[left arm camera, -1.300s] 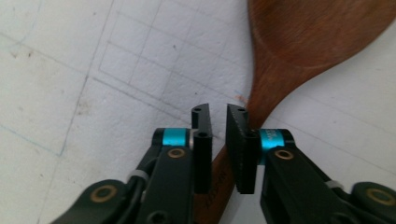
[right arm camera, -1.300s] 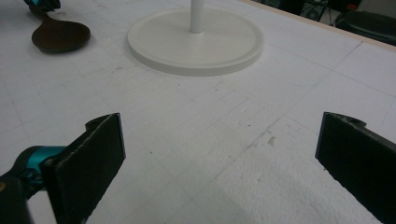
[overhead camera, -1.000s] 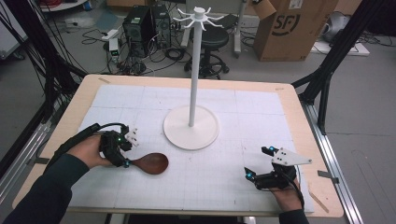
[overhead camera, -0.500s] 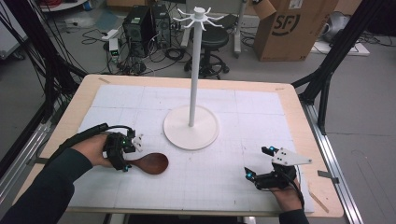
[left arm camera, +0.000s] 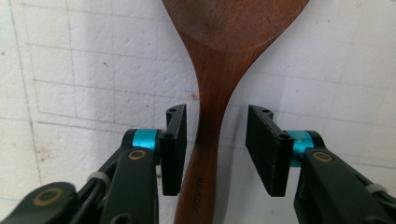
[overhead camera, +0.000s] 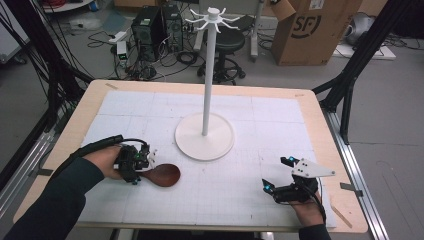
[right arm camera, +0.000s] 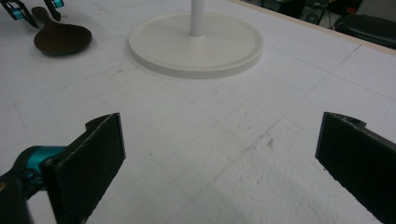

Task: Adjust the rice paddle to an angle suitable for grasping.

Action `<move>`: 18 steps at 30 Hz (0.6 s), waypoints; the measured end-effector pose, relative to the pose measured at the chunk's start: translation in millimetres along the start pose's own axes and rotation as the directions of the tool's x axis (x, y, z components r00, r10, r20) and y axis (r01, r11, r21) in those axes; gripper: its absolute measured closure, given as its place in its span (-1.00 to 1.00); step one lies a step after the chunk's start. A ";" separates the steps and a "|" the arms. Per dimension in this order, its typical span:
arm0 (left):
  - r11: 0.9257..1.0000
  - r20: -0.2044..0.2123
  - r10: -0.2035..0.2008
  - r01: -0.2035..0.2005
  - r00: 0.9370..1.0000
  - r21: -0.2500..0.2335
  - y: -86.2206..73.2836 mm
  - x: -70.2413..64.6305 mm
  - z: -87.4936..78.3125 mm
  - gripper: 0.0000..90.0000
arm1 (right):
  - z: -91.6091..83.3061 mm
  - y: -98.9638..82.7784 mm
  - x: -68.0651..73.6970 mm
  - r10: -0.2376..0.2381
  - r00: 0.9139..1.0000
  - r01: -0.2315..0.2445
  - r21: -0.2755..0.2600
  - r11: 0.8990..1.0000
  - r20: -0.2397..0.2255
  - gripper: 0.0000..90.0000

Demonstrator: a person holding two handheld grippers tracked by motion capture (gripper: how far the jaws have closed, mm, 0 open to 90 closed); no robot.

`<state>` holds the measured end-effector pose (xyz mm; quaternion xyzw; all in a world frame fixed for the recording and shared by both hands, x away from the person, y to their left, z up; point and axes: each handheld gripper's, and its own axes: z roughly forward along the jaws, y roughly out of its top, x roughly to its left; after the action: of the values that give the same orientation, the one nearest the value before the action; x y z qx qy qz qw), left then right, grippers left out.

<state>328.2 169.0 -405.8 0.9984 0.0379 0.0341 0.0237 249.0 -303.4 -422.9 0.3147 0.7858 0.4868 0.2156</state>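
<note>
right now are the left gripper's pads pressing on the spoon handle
No, in the left gripper view the wooden spoon handle lies between the left gripper's pads with gaps either side.

Open counter (overhead camera: 240,200) lies between the two tongs. The white stand (overhead camera: 204,135) rises mid-counter, its round base blocking the centre; the wooden spoon (overhead camera: 162,175) lies just left of that base, with a narrow gap between.

Cutting off the wooden spoon (left arm camera: 219,70) bowl at the top edge and its handle end at the bottom in the left gripper view, hiding that handle under the left gripper (overhead camera: 134,164) in the high view.
</note>
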 end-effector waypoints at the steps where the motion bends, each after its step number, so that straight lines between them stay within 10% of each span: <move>1: 1.000 0.004 0.004 -0.004 1.000 0.007 0.5 0.7 0.0 0.36 | 0.0 0.0 0.0 0.001 1.000 -0.001 0.001 1.000 -0.002 -0.99; 18: 0.999 0.016 -0.044 0.043 0.999 0.030 4.8 5.2 6.9 0.45 | 1.0 0.1 1.2 -0.003 1.000 0.003 0.009 1.000 -0.005 -0.99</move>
<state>334.2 164.4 -412.1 0.9978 0.0598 0.0248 0.0098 248.8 -301.9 -423.2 0.3132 0.7891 0.4836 0.2128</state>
